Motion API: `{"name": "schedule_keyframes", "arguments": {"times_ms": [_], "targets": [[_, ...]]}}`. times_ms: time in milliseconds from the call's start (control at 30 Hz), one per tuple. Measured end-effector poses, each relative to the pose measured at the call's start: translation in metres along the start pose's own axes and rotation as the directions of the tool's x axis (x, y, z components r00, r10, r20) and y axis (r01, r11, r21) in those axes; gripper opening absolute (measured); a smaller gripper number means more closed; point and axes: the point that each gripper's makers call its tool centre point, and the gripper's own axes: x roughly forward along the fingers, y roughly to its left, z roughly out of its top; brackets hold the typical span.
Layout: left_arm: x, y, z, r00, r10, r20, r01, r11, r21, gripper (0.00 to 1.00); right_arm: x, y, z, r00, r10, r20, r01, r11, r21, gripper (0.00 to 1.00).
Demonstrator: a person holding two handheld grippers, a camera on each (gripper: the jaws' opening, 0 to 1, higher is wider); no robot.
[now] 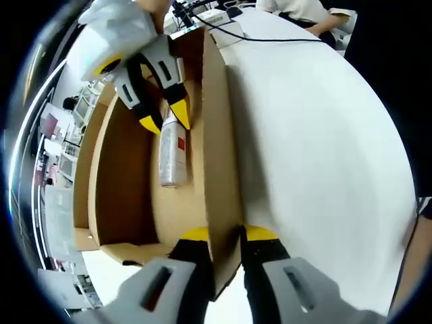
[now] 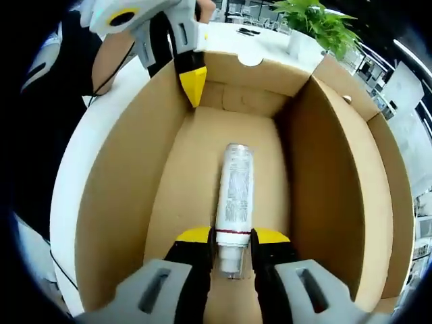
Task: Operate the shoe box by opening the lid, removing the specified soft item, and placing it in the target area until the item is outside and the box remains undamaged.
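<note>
An open brown cardboard shoe box (image 1: 125, 175) lies on a white table (image 1: 317, 135). On its floor lies a white bottle-shaped item (image 1: 172, 152) with a red label. My left gripper (image 1: 226, 236) is shut on the box's side wall, one jaw inside and one outside. My right gripper (image 1: 166, 119) reaches into the box from the far end. In the right gripper view its jaws (image 2: 231, 241) are pressed against both sides of the item's (image 2: 235, 185) capped end, which still rests on the box floor (image 2: 185, 175). The left gripper (image 2: 191, 81) clamps the far-left wall there.
The opened lid (image 2: 395, 182) stands out to the right of the box. A potted plant (image 2: 314, 23) stands on the table past the box. Black cables (image 1: 270, 37) and a seated person (image 1: 304, 10) are at the table's far end.
</note>
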Motion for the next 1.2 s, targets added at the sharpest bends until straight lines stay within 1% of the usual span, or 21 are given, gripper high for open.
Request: {"name": "schedule_keyframes", "arguments": {"times_ms": [67,133,167,200,233,267,333,400,467,500,533,600,633,667,700,767,967,1000,1033,1100,1200], "targets": [[0.0,0.0,0.0,1.0,0.0,0.0,0.0,1.0,0.0,0.13,-0.002,0.002,0.014,0.998,-0.005,0.059,0.004,0.999,0.033,0.26],[0.0,0.001,0.0,1.0,0.0,-0.001,0.0,1.0,-0.001,0.13,-0.003,0.004,0.027,0.994,-0.017,0.109,0.01,0.998,0.064,0.34],[0.0,0.001,0.0,1.0,0.0,0.0,0.0,1.0,-0.001,0.13,-0.002,0.002,0.035,0.988,-0.029,0.15,0.014,0.995,0.099,0.36],[0.0,0.001,0.0,1.0,0.0,0.001,0.0,1.0,0.0,0.13,0.0,0.0,0.038,0.986,-0.038,0.165,0.017,0.992,0.125,0.41],[0.0,0.001,0.0,1.0,0.001,0.002,-0.001,1.0,0.0,0.13,0.004,0.0,0.04,0.984,-0.045,0.174,0.016,0.986,0.165,0.44],[0.001,0.002,0.0,1.0,0.001,0.003,-0.001,1.0,-0.001,0.13,0.007,-0.001,0.041,0.982,-0.057,0.182,0.025,0.984,0.177,0.46],[0.001,0.002,0.0,1.0,0.001,0.004,-0.001,1.0,0.0,0.13,0.013,-0.006,0.039,0.978,-0.081,0.19,0.048,0.984,0.173,0.48],[0.001,0.002,0.0,1.0,0.001,0.003,-0.001,1.0,0.0,0.13,0.018,-0.015,0.028,0.981,-0.131,0.146,0.101,0.976,0.193,0.48],[0.001,0.002,0.0,1.0,0.001,0.002,-0.001,1.0,0.0,0.13,0.02,-0.019,0.026,0.975,-0.175,0.137,0.138,0.96,0.245,0.5],[0.001,0.002,0.0,1.0,0.001,0.002,-0.001,1.0,-0.001,0.13,0.022,-0.016,0.029,0.971,-0.177,0.162,0.126,0.95,0.286,0.51],[0.001,0.002,0.0,1.0,0.001,0.002,-0.001,1.0,-0.001,0.13,0.023,-0.014,0.03,0.967,-0.179,0.182,0.114,0.94,0.321,0.51],[0.001,0.002,0.001,1.0,0.001,0.002,-0.001,1.0,0.0,0.13,0.022,-0.014,0.03,0.961,-0.202,0.189,0.128,0.931,0.343,0.51],[0.001,0.001,0.001,1.0,0.0,-0.002,0.0,1.0,-0.003,0.13,0.021,-0.018,0.029,0.955,-0.233,0.184,0.169,0.937,0.306,0.5],[0.001,0.001,0.001,1.0,0.0,-0.005,0.0,1.0,-0.005,0.13,0.021,-0.02,0.03,0.951,-0.244,0.187,0.188,0.942,0.277,0.5],[0.001,0.0,0.0,1.0,0.0,-0.008,-0.001,1.0,-0.003,0.13,0.024,-0.016,0.03,0.955,-0.233,0.183,0.176,0.943,0.283,0.5],[0.0,-0.001,0.001,1.0,0.001,-0.005,-0.001,1.0,-0.004,0.13,0.025,-0.015,0.033,0.954,-0.225,0.196,0.155,0.936,0.317,0.5],[0.0,-0.004,0.001,1.0,0.003,-0.006,-0.003,1.0,-0.005,0.14,0.025,-0.014,0.028,0.955,-0.241,0.172,0.158,0.905,0.394,0.5],[-0.001,-0.004,0.001,1.0,0.002,-0.005,-0.003,1.0,-0.005,0.14,0.024,-0.016,0.026,0.956,-0.242,0.164,0.156,0.898,0.412,0.46],[-0.001,-0.004,0.001,1.0,0.002,-0.005,-0.002,1.0,-0.005,0.14,0.024,-0.016,0.025,0.957,-0.242,0.16,0.158,0.897,0.412,0.4],[-0.001,-0.004,0.0,1.0,0.002,-0.005,-0.002,1.0,-0.005,0.14,0.023,-0.021,0.024,0.957,-0.242,0.159,0.161,0.901,0.403,0.24],[-0.001,-0.005,0.0,1.0,0.002,-0.004,-0.002,1.0,-0.004,0.14,0.023,-0.02,0.028,0.957,-0.246,0.153,0.169,0.903,0.395,0.23]]}}
